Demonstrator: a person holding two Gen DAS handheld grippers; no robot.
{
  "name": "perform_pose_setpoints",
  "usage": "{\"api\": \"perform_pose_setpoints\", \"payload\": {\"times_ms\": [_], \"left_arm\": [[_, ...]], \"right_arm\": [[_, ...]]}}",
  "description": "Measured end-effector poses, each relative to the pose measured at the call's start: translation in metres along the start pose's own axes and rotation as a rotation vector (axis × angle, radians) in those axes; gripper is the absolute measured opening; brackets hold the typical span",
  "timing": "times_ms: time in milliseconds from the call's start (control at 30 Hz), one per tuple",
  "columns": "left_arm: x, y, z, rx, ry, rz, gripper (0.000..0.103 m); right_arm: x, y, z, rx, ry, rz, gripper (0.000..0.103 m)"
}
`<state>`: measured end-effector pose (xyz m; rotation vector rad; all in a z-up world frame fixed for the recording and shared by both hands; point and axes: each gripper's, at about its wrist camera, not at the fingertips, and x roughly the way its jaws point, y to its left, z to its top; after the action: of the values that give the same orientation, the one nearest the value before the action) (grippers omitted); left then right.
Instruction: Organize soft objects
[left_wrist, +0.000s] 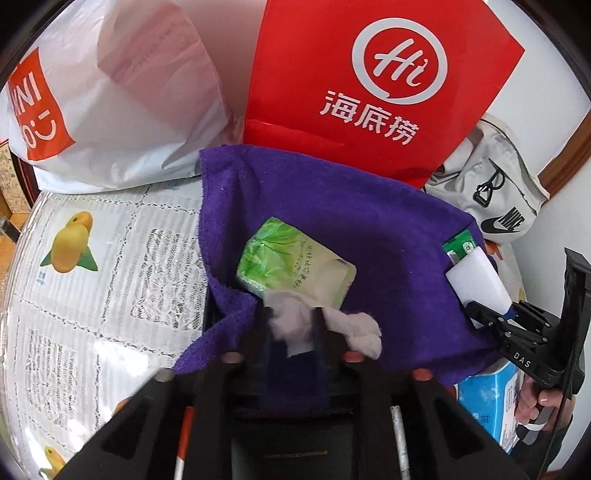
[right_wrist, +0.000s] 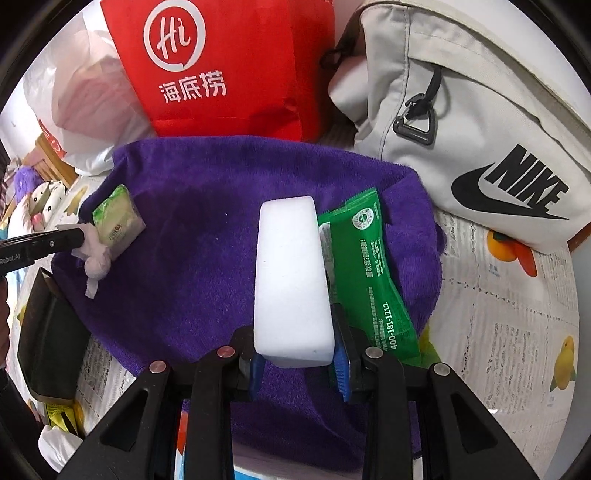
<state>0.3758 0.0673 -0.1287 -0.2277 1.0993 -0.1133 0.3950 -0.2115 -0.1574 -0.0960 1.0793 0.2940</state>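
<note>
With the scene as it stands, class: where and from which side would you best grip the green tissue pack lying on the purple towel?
Grip the green tissue pack across its two long edges, coming down from above. It lies flat on the purple towel, so only a top approach clears it. Avoid the end where crumpled tissue spills out by the left gripper.

A towel (right_wrist: 207, 229) lies spread on the counter (right_wrist: 498, 295). On it, a tissue pack (right_wrist: 117, 221) sits at the left, a sponge block (right_wrist: 291, 280) at the right, a sachet (right_wrist: 369, 273) just right of the block. Behind the towel stand a paper bag (right_wrist: 229, 66) and, to the right, a backpack (right_wrist: 480, 110).
</note>
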Motion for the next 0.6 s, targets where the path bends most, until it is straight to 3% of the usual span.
{"api": "perform_pose_setpoints", "payload": {"times_ms": [67,133,200,367,600], "left_arm": [[-0.004,0.001,0.0,0.002,-0.007,0.0,0.035],[-0.006,0.001,0.001,0.003,-0.015,0.0,0.049],[-0.011,0.002,0.002,0.001,-0.029,0.0,0.054],[-0.02,0.006,0.001,-0.014,-0.03,0.012,0.06],[-0.047,0.007,-0.011,-0.024,-0.079,0.02,0.061]], "right_arm": [[0.0,0.001,0.0,-0.003,0.0,0.002,0.038],[-0.004,0.003,-0.001,-0.003,-0.014,0.01,0.052],[-0.01,0.004,-0.003,-0.004,-0.033,0.017,0.058],[-0.03,0.002,-0.01,0.0,-0.073,-0.001,0.058],[-0.073,0.005,-0.028,0.046,-0.176,0.008,0.058]]}}
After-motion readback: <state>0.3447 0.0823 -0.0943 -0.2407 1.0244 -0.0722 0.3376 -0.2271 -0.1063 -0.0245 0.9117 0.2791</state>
